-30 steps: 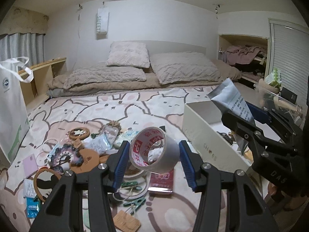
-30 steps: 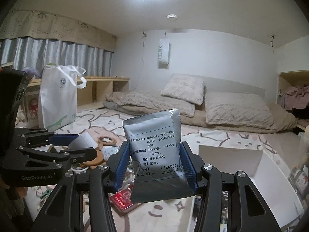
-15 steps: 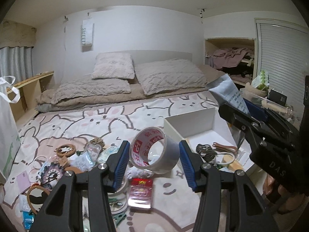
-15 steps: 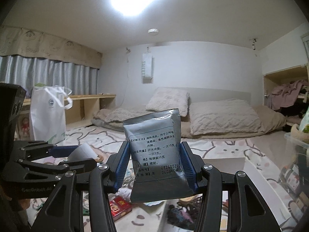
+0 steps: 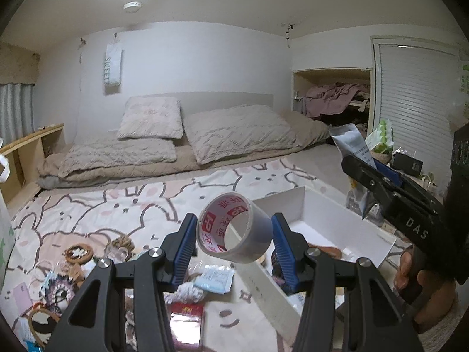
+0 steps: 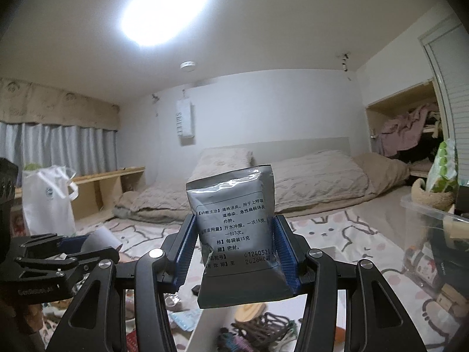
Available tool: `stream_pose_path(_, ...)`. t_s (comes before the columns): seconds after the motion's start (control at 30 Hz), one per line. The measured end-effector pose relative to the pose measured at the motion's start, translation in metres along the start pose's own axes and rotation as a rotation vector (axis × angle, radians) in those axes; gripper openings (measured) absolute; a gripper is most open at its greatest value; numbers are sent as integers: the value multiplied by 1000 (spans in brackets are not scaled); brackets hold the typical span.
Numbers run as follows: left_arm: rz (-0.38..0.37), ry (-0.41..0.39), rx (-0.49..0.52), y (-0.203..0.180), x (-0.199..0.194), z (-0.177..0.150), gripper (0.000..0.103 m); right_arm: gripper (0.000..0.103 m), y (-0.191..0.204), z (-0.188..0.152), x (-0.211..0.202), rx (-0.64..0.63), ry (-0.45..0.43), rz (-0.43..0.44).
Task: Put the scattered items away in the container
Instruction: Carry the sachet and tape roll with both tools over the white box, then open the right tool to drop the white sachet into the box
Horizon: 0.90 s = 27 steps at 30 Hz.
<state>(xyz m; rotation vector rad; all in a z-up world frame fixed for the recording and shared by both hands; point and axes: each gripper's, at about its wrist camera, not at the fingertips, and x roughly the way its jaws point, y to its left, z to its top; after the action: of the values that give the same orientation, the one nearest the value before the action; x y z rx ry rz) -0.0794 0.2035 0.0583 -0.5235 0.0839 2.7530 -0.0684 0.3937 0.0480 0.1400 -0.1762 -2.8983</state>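
Observation:
My left gripper (image 5: pixel 234 246) is shut on a roll of clear tape (image 5: pixel 233 228) with red print, held above the near left wall of the white box (image 5: pixel 328 220). My right gripper (image 6: pixel 234 252) is shut on a silver medicine sachet (image 6: pixel 234 228), held upright above the box's left wall (image 6: pixel 205 322). The right gripper also shows at the right of the left wrist view (image 5: pixel 381 182), over the box. The box holds cords and small items (image 6: pixel 263 328).
Scattered items lie on the patterned bedspread left of the box: a red packet (image 5: pixel 186 319), a blue-white sachet (image 5: pixel 214 278), wooden rings (image 5: pixel 78 253). A white bag (image 6: pixel 47 202) stands at the left. A clear bin (image 6: pixel 433 234) is at the right. Pillows (image 5: pixel 234 132) lie at the back.
Both grippers have risen and moved right toward the box with their loads. The tape has gone from above the clutter to above the box's wall.

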Motion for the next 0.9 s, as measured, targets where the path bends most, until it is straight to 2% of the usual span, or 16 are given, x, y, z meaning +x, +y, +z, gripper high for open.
stream_pose_path(0.1,-24,-5,4,-8,7,10,52,53,-12,9,4,19,9,-22)
stream_pose_path(0.33,-88,11,17,-31,32,34,51,52,-41,25,29,94,94,-68)
stream_pose_path(0.57,-112,55,49,-49,65,51,52,52,-79,28,53,293,141,-129)
stream_pose_path(0.7,-98,82,76,-56,84,47,52,52,-92,21,57,287,170,-176)
stream_pose_path(0.9,-97,147,96,-68,118,38,51,52,-104,8,78,198,297,-206)
